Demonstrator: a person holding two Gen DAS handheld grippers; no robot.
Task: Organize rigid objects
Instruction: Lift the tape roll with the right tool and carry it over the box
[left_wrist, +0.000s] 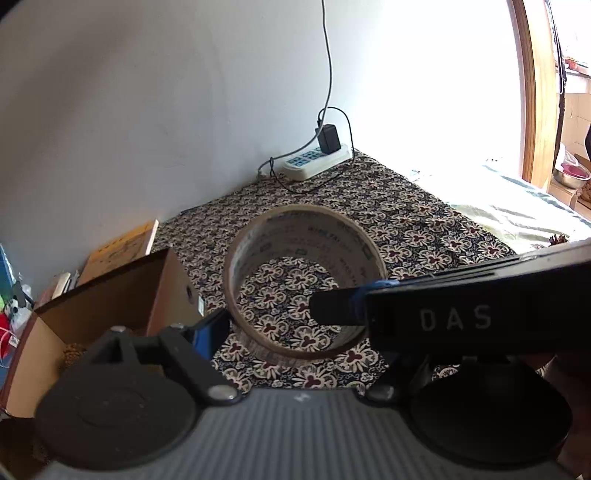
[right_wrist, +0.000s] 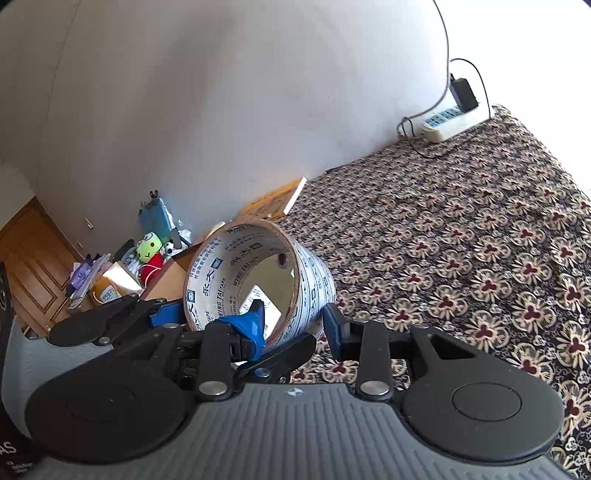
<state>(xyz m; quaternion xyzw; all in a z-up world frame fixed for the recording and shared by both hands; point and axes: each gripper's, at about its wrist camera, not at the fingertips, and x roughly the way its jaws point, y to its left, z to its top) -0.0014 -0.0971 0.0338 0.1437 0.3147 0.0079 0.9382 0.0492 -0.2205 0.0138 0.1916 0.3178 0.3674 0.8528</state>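
Observation:
A nearly spent roll of packing tape (left_wrist: 258, 236), white with blue print, hangs above the flowered cloth (left_wrist: 406, 206), its hole facing the left wrist camera. My left gripper (left_wrist: 295, 326) spans its outside. The left blue finger (left_wrist: 210, 332) lies against the wall, and the other is hidden behind the right tool. In the right wrist view my right gripper (right_wrist: 291, 326) pinches the wall of the tape roll (right_wrist: 314, 273), with one blue pad (right_wrist: 251, 325) inside the hole and one outside. The left gripper's finger (right_wrist: 166, 314) touches the roll's left side.
An open cardboard box (left_wrist: 110, 295) stands just left of the roll, also visible as the box (right_wrist: 166, 273). A power strip (left_wrist: 314, 160) with a black adapter and cables lies by the wall. A yellow book (right_wrist: 277, 201) and soft toys (right_wrist: 149, 254) sit past the cloth's left edge.

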